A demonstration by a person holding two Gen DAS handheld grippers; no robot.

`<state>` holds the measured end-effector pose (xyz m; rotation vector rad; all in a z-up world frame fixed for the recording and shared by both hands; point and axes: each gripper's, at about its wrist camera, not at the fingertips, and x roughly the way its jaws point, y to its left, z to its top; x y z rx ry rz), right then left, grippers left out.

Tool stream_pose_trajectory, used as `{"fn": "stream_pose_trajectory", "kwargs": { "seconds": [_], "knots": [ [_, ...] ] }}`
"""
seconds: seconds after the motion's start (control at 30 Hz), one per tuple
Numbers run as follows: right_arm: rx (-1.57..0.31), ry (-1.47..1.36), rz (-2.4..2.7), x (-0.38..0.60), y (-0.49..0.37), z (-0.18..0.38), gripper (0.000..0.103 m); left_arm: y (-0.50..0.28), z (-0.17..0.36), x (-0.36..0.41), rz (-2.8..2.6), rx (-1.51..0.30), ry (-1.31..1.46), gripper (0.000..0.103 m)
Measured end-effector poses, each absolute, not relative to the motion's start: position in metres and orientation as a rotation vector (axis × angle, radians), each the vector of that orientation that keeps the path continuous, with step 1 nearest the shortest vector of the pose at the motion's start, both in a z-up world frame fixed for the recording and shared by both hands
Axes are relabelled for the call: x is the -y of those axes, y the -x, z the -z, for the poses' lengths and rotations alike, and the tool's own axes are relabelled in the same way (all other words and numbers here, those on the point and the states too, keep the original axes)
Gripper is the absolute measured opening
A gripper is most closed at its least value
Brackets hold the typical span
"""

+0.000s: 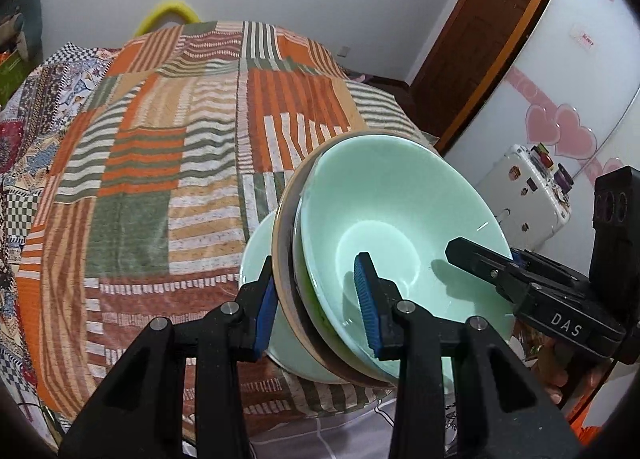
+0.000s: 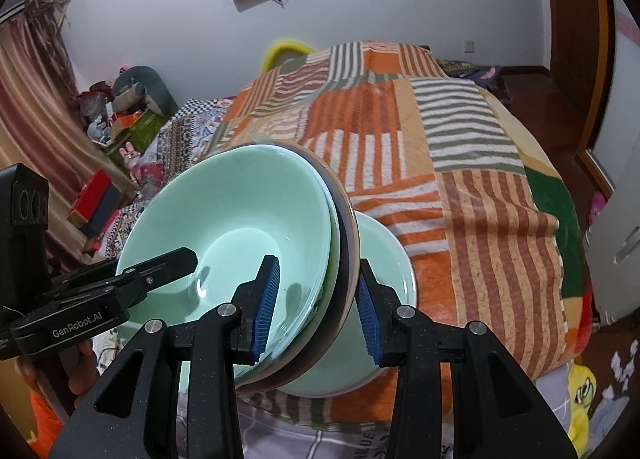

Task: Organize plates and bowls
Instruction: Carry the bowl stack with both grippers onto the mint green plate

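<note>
Both grippers hold one stack of dishes above the bed, each from its own side. On top sits a pale green bowl, under it a brown-rimmed plate, and beneath that another pale green bowl. The left gripper has its fingers clamped on the stack's rim, one blue pad inside the top bowl, the other against the plate's underside. The right gripper is clamped on the opposite rim the same way. The stack sits tilted, clear of the striped patchwork blanket covering the bed
</note>
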<state>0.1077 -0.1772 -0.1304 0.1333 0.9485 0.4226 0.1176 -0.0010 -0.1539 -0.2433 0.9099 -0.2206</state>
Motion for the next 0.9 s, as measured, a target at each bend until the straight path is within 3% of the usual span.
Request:
{"fn": "stream_pose_trajectory", "kwargs": {
  "seconds": [0.9],
  "knots": [
    [-1.059,-0.155,-0.420,0.180,-0.127,0.175,0.035,-0.152,0.211,-0.008,0.198,-1.037,0.302,0.036]
  ]
}}
